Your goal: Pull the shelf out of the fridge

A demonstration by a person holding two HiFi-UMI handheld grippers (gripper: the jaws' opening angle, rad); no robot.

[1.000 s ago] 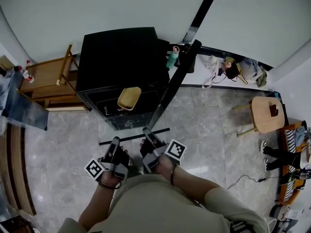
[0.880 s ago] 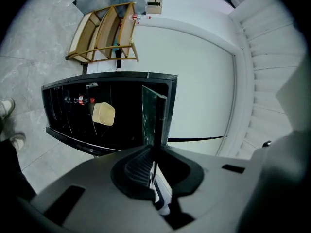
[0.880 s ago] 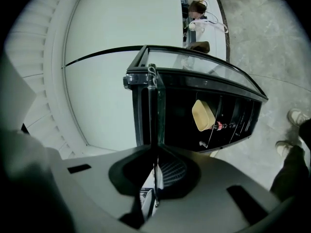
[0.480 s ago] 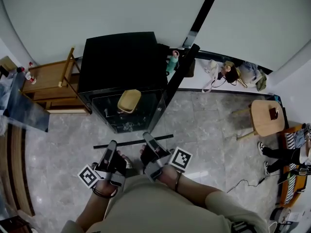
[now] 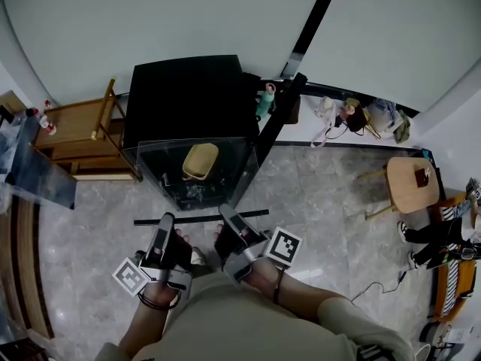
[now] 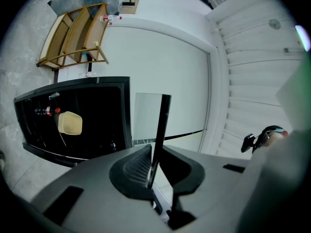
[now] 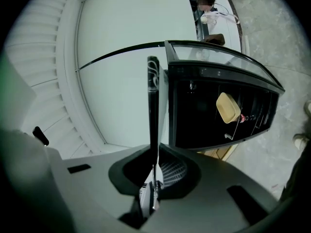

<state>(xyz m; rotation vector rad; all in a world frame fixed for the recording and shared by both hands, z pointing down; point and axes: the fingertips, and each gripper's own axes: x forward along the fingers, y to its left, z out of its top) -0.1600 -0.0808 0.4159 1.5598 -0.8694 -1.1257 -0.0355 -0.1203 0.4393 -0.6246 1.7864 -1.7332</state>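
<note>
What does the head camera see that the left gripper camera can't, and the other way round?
Only the head view shows both the left gripper and right gripper, plus the round wooden stool, the bags by the wall and a green bottle. Only the left gripper view shows its own jaws up close, opening, with the black front edge of the glass shelf between them. Both show the black fridge, the yellow bowl inside, the wooden rack and that shelf.
</note>
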